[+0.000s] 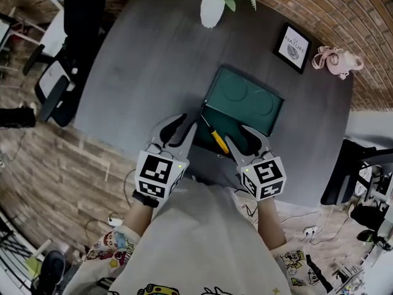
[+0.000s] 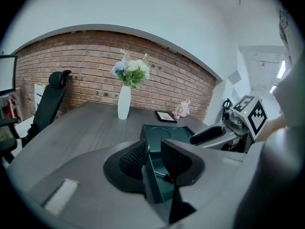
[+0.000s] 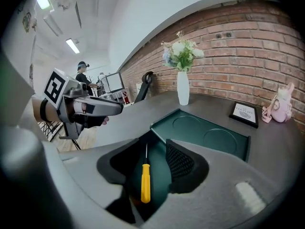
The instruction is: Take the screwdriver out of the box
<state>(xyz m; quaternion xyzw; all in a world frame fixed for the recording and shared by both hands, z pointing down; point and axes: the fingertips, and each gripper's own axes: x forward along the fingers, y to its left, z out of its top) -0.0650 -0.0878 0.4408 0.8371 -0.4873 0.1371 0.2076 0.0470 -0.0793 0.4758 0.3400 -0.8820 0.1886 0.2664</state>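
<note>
Approach: right gripper point(image 3: 153, 143) released, jaws apart, over the slim screwdriver point(image 3: 145, 181) with yellow plastic handle and thin metal blade.

The right gripper grasps nothing; the screwdriver lies just below and ahead of it, framed between the jaws, on the floor of the dark green rectangular box point(image 1: 230, 118); its long axis runs almost along the gripper's pointing line, handle toward the gripper, blade away; the left gripper point(image 2: 152, 144) is likewise released, an edge of the box wall standing between its jaws unpinched; the right gripper appears nearer and better aligned to take the handle; the green lid point(image 1: 245, 91) lies folded back on the grey round table point(image 1: 153, 60).
</note>
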